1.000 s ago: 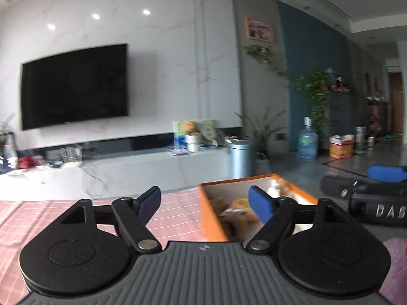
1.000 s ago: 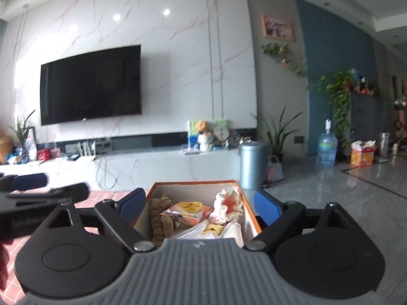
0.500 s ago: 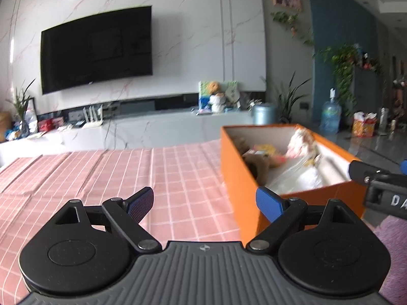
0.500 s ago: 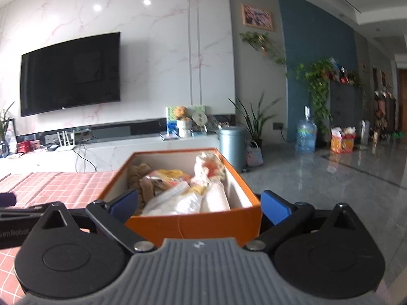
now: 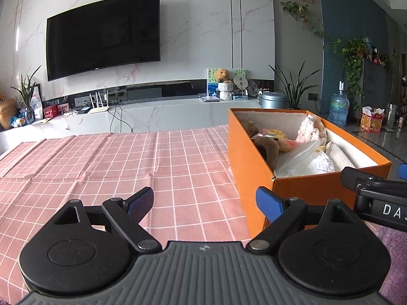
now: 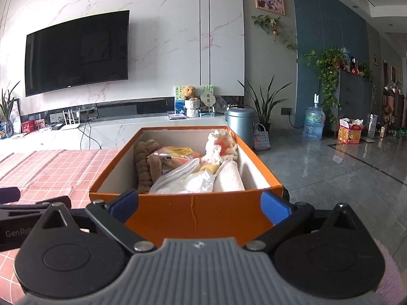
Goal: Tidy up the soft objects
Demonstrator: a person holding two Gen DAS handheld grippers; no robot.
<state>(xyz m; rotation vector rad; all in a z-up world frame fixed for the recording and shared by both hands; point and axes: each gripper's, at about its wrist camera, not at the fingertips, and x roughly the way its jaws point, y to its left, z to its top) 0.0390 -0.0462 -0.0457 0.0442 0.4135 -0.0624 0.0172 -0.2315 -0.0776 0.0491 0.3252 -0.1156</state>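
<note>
An orange box (image 6: 188, 216) stands on a pink checked tablecloth (image 5: 101, 167) and also shows in the left wrist view (image 5: 249, 162). In it lie a brown plush (image 6: 145, 162), a pink-and-white knitted piece (image 6: 218, 145), a clear bag with white cloth (image 6: 188, 180), a rolled white towel (image 6: 229, 178) and a yellow packet (image 6: 175, 152). My left gripper (image 5: 204, 203) is open and empty over the cloth, left of the box's near corner. My right gripper (image 6: 199, 203) is open and empty, its fingers spanning the box's near end wall.
A white TV bench (image 5: 152, 111) with a teddy bear (image 5: 222, 75) runs behind the table under a wall TV (image 5: 101, 35). A grey bin (image 6: 240, 124), potted plants and a water jug (image 6: 314, 124) stand on the tiled floor at right.
Both grippers have drawn back and lowered toward the near end of the box. The box now shows larger and nearer. Both grippers stay open and empty.
</note>
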